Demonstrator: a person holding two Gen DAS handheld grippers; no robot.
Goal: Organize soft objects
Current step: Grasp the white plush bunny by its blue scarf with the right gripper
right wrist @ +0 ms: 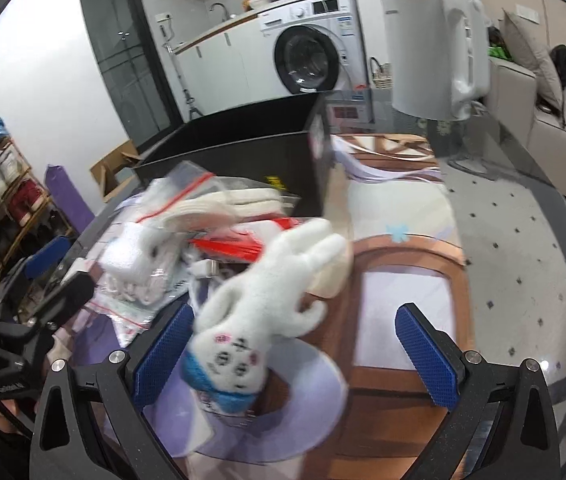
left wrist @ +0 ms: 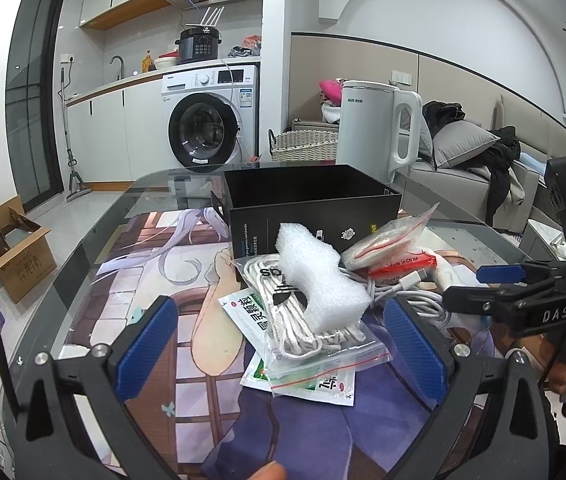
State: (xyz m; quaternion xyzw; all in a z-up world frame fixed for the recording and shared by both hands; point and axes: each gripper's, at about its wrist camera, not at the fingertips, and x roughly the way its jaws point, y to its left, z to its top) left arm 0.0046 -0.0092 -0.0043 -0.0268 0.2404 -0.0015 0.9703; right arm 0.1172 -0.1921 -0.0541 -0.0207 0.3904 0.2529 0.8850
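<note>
Right wrist view shows the right gripper point(right wrist: 295, 354) spread wide with the plush rabbit point(right wrist: 267, 312) lying lower centre by its left pad, long axis slanting up-right toward the black box point(right wrist: 243, 148); the left gripper point(left wrist: 279, 348), also spread, sits farther off.

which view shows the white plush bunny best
The right wrist view: the plush bunny lies whole, slightly blurred, between the open right gripper fingers. The left wrist view shows at most a white sliver of it.
</note>
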